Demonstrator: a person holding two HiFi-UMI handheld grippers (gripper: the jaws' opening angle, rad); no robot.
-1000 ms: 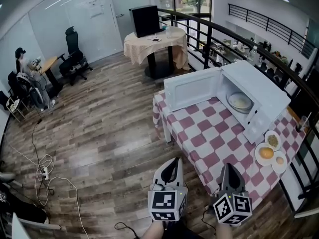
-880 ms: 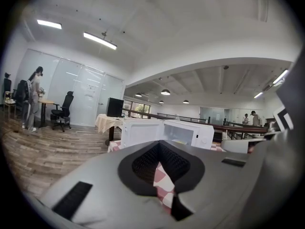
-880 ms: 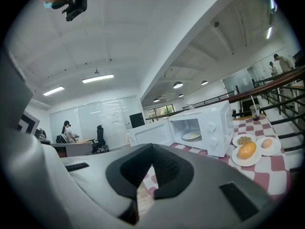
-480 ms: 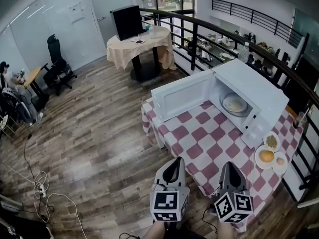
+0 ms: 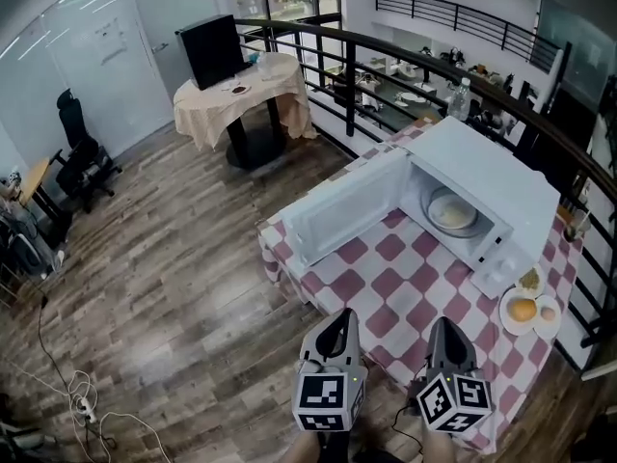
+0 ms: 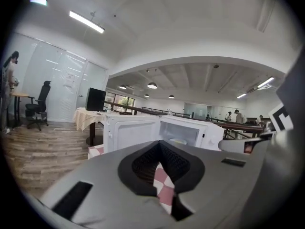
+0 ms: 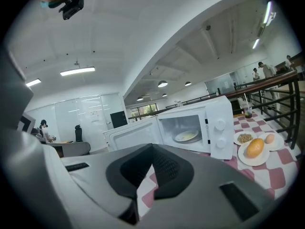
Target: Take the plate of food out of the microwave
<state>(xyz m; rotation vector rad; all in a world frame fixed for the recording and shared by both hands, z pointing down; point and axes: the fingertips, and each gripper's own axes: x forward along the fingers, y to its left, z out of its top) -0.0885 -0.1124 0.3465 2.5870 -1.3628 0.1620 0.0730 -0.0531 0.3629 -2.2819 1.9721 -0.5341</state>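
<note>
A white microwave (image 5: pixel 501 201) stands on the red-and-white checked table (image 5: pixel 405 292), its door (image 5: pixel 337 208) swung wide open to the left. Inside it lies a plate of pale food (image 5: pixel 451 210), also seen as the plate (image 7: pixel 186 136) in the right gripper view and dimly as the plate (image 6: pixel 178 140) in the left gripper view. My left gripper (image 5: pixel 337 324) and right gripper (image 5: pixel 446 331) hang side by side at the table's near edge, well short of the microwave. Both are shut with nothing between their jaws.
Plates with an orange, an egg and grains (image 5: pixel 528 309) lie on the table right of the microwave. A black railing (image 5: pixel 405 61) runs behind it. A round clothed table with a black monitor (image 5: pixel 231 90) stands farther back. Office chairs (image 5: pixel 77 152) and cables (image 5: pixel 82 408) are on the wooden floor at left.
The view has shifted toward the table: the microwave and table now sit more central and nearer. Both grippers stay shut in the same place at the bottom of the head view.
</note>
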